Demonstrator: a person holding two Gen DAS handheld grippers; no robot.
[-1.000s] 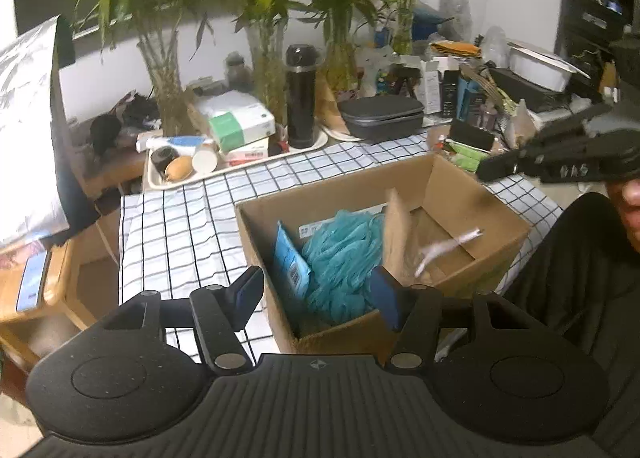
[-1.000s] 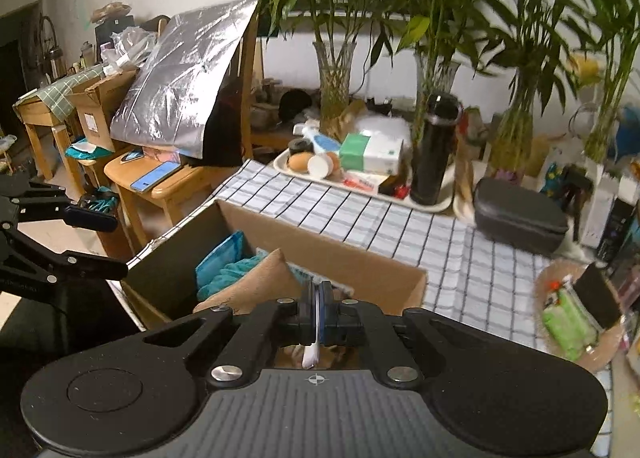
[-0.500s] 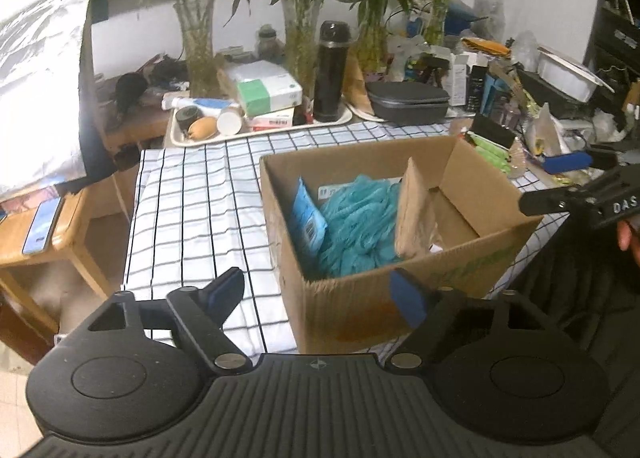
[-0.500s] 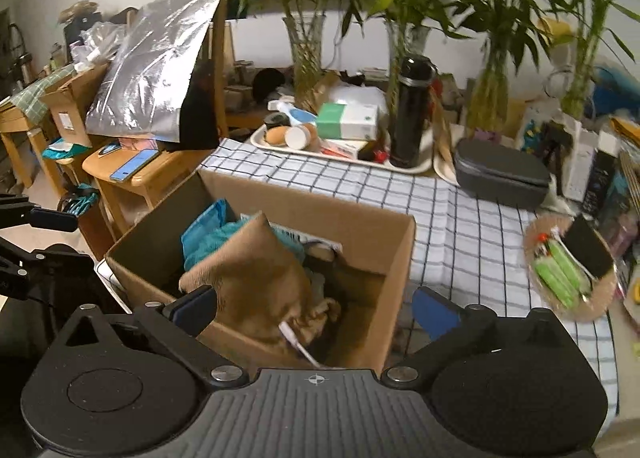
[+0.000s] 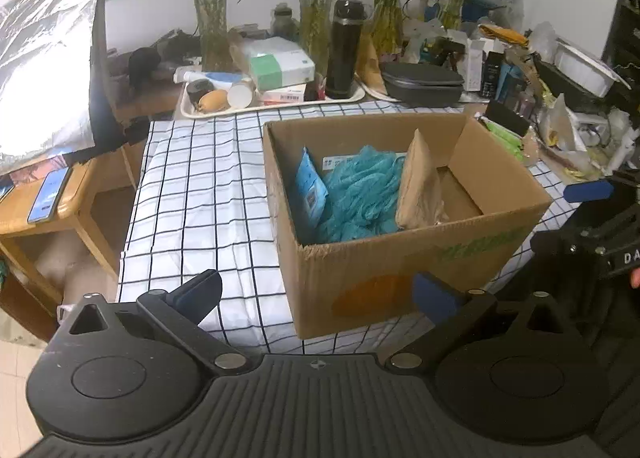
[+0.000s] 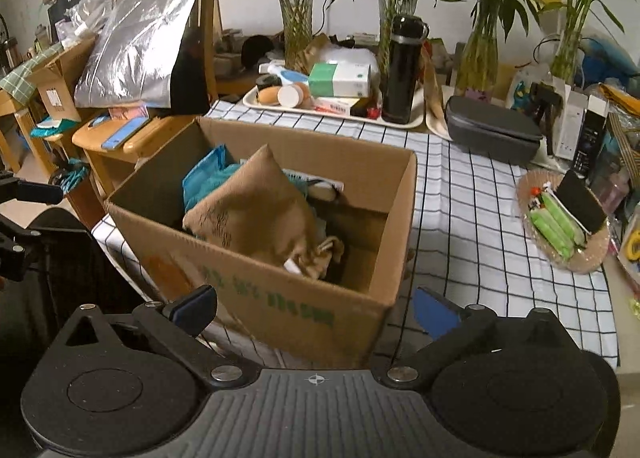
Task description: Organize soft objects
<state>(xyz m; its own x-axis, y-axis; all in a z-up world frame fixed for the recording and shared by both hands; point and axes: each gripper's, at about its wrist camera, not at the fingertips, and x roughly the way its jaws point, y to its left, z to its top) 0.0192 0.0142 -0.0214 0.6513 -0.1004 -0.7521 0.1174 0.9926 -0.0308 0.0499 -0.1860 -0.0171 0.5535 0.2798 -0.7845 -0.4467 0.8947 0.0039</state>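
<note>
An open cardboard box [image 5: 384,274] [image 6: 260,282] stands on the checked tablecloth. Inside lie a blue mesh sponge [image 5: 360,190], a blue packet [image 5: 310,190] and a brown drawstring pouch [image 5: 416,182] [image 6: 256,210] with a white cord [image 6: 292,268]. My left gripper [image 5: 316,292] hovers in front of the box's near wall. Its jaws are opening and nothing is between them. My right gripper [image 6: 315,307] is open and holds nothing, just before the box's near corner. Each gripper shows at the edge of the other's view.
Behind the box stand a tray [image 5: 276,106] of small items, a black flask [image 5: 344,50], a grey case [image 5: 420,82] and glass vases with bamboo. A wooden side table with a phone [image 5: 48,198] is at the left. A plate of green packets [image 6: 560,226] lies at the right.
My right gripper went from shut to wide open and let go of the pouch's cord; the pouch now rests in the box. Both grippers drew back from the box. The left jaws spread wider.
</note>
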